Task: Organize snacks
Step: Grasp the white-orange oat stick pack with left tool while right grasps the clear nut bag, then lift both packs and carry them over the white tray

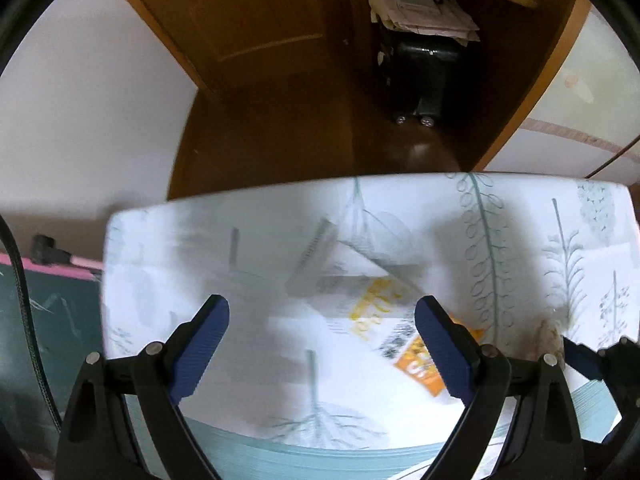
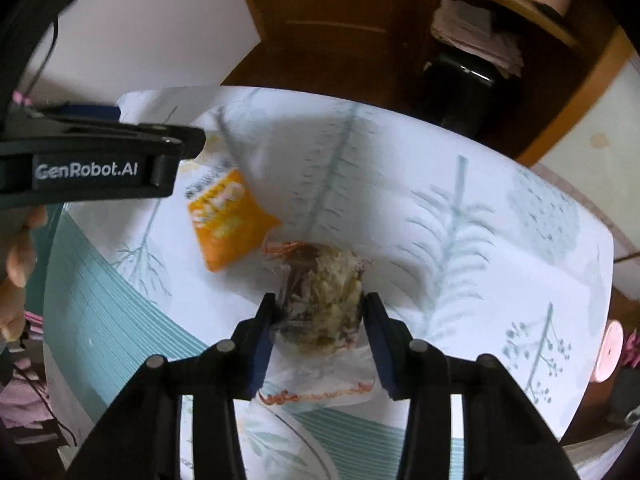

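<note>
— Looking down the right gripper (image 2: 320,320), what sits between its blue pads?

— A clear bag (image 2: 320,308) with something pale and crumbly inside, red print along its sealed edges. The gripper is holding it: both pads press on its sides, so the gap is narrow. The bag lies on the table (image 2: 500,320), near the front edge.

— And the orange one?

— An orange pack (image 2: 228,220) lies flat on the leaf-printed cloth (image 2: 460,216), just beside the clear bag, up and to the left in that view. Whether the two touch I cannot tell (the picture is blurred there).

— Where is the left gripper (image 1: 322,344)?

— Above the same table, pointing steeply down at it. Its jaws stand wide, with nothing between the pads but cloth and the white end of the pack (image 1: 384,316). The orange end peeks out by the right-hand pad. In the right view it shows from the side at upper left, and a hand (image 2: 18,272) appears at the left edge below it.

— Anything past the table?

— A dark wooden floor (image 1: 280,140), a brown door (image 1: 248,20), and a black suitcase (image 1: 424,76) on small wheels with a stack of folded papers (image 1: 420,8) on top. A white wall (image 1: 92,100) runs along the left.
</note>
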The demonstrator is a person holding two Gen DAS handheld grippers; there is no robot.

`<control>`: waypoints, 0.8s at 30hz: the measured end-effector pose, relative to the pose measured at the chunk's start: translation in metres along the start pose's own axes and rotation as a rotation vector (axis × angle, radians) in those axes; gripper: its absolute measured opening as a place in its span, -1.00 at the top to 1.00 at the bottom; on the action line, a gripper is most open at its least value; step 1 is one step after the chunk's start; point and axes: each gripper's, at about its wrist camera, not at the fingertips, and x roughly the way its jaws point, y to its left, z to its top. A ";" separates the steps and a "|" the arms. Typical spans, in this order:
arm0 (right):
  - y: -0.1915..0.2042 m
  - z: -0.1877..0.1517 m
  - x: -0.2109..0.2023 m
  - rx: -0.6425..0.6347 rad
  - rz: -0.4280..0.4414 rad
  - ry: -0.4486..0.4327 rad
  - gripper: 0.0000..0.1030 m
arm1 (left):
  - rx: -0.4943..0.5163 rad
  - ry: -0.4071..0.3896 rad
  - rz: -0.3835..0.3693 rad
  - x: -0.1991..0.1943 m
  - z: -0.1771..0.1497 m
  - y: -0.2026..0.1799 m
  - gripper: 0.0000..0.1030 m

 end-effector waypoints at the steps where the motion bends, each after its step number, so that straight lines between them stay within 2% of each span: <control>1: -0.006 -0.005 -0.002 0.013 0.014 -0.008 0.15 | -0.013 0.001 -0.014 0.002 0.000 -0.001 -0.83; 3: -0.014 -0.014 -0.004 0.028 0.030 -0.015 0.15 | -0.042 -0.001 -0.036 0.006 0.000 -0.005 -0.83; 7: -0.015 -0.029 -0.009 0.036 0.049 -0.038 0.15 | -0.072 0.034 -0.033 0.021 -0.005 -0.014 -0.83; 9: -0.012 -0.033 -0.011 0.034 0.046 -0.044 0.15 | -0.085 0.064 -0.042 0.029 -0.011 -0.017 -0.69; 10: -0.012 -0.033 -0.011 0.035 0.043 -0.043 0.15 | -0.104 0.044 -0.053 0.028 -0.014 -0.015 -0.61; 11: -0.011 -0.034 -0.013 0.037 0.040 -0.045 0.15 | -0.114 0.040 -0.083 0.026 -0.016 -0.014 -0.35; 12: -0.011 -0.035 -0.013 0.039 0.037 -0.044 0.15 | -0.120 0.036 -0.126 0.025 -0.019 -0.013 -0.01; 14: -0.013 -0.033 -0.010 0.044 0.028 -0.041 0.16 | -0.109 0.030 -0.118 0.020 -0.025 -0.013 0.26; 16: -0.011 -0.036 -0.012 0.046 0.016 -0.032 0.16 | -0.066 0.034 -0.098 0.018 -0.033 -0.016 0.31; 19: -0.007 -0.045 -0.018 0.059 -0.001 -0.013 0.17 | -0.006 -0.001 -0.068 0.001 -0.048 -0.020 0.33; 24: -0.004 -0.066 -0.051 0.092 -0.010 -0.041 0.18 | 0.064 -0.085 -0.071 -0.064 -0.072 -0.021 0.33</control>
